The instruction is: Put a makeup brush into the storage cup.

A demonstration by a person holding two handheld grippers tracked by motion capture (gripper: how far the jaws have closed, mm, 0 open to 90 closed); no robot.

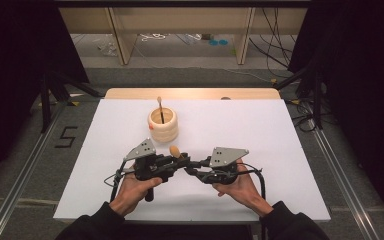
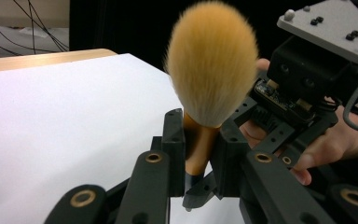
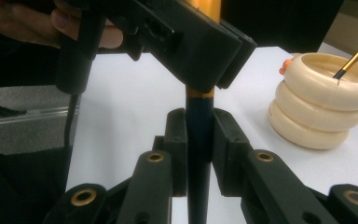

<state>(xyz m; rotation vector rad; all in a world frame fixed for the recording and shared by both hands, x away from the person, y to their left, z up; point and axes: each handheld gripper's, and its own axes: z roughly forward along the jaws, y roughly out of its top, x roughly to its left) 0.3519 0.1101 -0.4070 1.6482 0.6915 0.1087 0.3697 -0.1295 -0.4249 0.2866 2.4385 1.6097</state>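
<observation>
both grippers clamp one brush (image 2: 212,74): left gripper (image 2: 200,154) on gold collar, right gripper (image 3: 199,149) on dark handle, near the holder (image 1: 163,125).

A white sheet (image 1: 230,150) covers the bench (image 1: 190,93), whose pale wooden edge shows along the far side. Toward the far left of the sheet stands a cream, ribbed holder (image 1: 163,125) of three stacked rings, with a slim gold-handled brush (image 1: 160,110) leaning upright inside it; a small orange piece (image 3: 284,66) peeks out at its base. On the grey floor to the left, a dark figure "5" (image 1: 66,136) is marked beside a metal rail (image 1: 25,170). Beyond the bench, light wooden legs (image 1: 120,35) and loose cables (image 1: 275,45) cross the floor, between black drapes (image 1: 360,75).
</observation>
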